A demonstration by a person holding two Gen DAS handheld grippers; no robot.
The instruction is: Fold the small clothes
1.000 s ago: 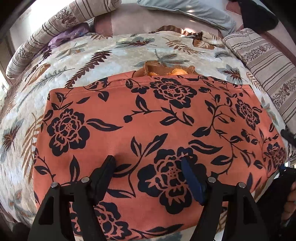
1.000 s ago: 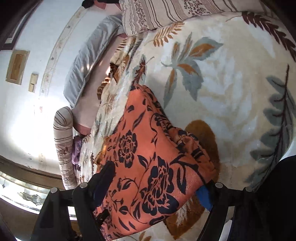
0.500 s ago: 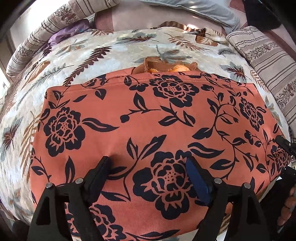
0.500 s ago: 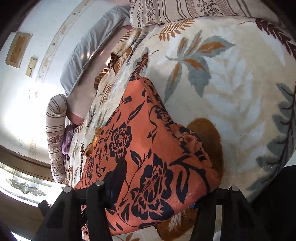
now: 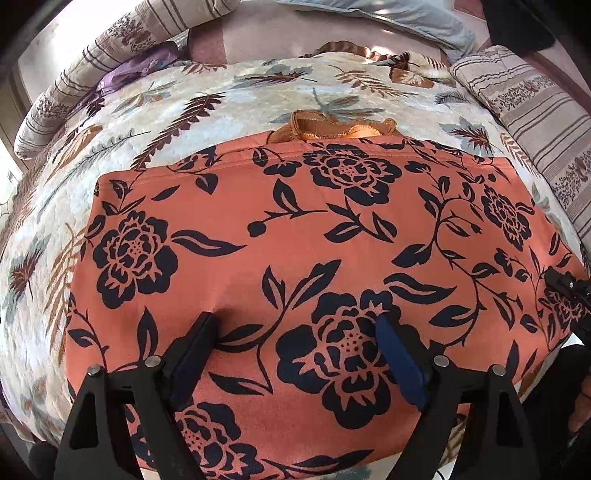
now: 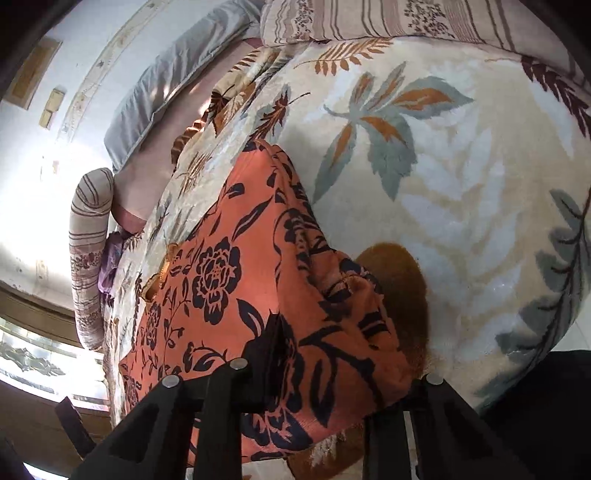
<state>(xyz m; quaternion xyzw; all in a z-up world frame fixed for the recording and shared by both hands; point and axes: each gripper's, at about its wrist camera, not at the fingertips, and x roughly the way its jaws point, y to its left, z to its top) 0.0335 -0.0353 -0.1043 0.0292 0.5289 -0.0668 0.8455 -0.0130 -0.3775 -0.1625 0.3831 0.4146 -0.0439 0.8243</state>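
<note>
An orange garment with black flowers [image 5: 314, 236] lies spread flat on the leaf-print bedspread [image 5: 221, 96]. My left gripper [image 5: 295, 343] is open, both fingertips resting on the cloth near its front edge. In the right wrist view the same garment [image 6: 229, 280] shows from its right end, where the cloth bunches up. My right gripper [image 6: 332, 373] is open, one finger [image 6: 273, 354] on top of the cloth, the other finger under the cloth's corner and hidden by it. The right gripper's tip also shows in the left wrist view [image 5: 565, 284].
A small orange lacy item [image 5: 332, 127] lies just beyond the garment's far edge. Striped bolsters lie at the left [image 5: 110, 59] and right [image 5: 535, 107]. A grey pillow [image 5: 388, 18] lies at the back. A purple cloth [image 5: 140, 70] sits by the left bolster.
My right gripper has slid further over the garment's right corner, so the cloth now covers its blue finger. My left gripper has stayed on the cloth, open.
</note>
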